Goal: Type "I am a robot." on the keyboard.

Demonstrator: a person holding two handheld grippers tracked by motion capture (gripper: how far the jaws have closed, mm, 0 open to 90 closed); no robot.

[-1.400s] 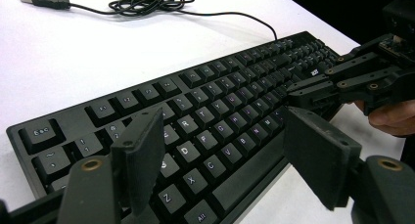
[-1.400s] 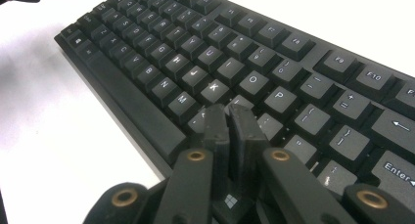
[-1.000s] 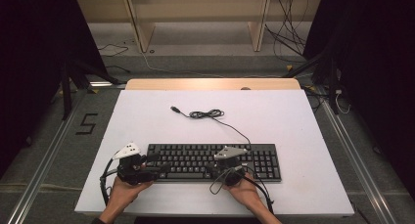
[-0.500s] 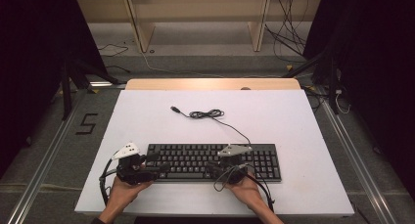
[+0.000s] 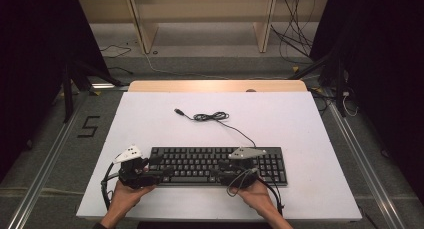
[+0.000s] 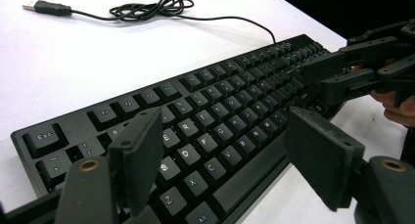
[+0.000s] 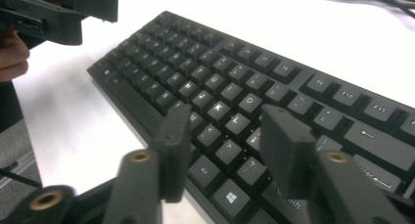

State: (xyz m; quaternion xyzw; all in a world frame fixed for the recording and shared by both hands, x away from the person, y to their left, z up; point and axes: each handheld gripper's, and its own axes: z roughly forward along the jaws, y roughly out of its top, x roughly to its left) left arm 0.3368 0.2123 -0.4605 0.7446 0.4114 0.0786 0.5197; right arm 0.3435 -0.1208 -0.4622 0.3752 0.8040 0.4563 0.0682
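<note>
A black keyboard [image 5: 200, 160] lies near the front edge of the white table [image 5: 310, 124]. Its black cable [image 5: 212, 117] coils behind it and ends in a loose USB plug [image 5: 177, 110]. My left gripper [image 5: 161, 170] sits at the keyboard's left end, jaws open wide over the letter keys [image 6: 222, 136]. My right gripper [image 5: 218, 172] hovers over the front middle, pointing left. In the right gripper view its jaws [image 7: 225, 136] stand apart above the bottom key rows; they have just been opening and nothing is between them. Each gripper view shows the other gripper [image 6: 362, 72] [image 7: 54, 13] farther off.
A hand holds each gripper at the table's front edge [image 5: 215, 216]. A wooden strip [image 5: 215, 85] runs along the far edge. Beyond it are shelf legs and loose floor cables [image 5: 295, 44]. Metal rails [image 5: 360, 154] flank the table.
The right gripper has shifted slightly to the right along the keyboard's front. The left gripper and the keyboard have stayed where they were.
</note>
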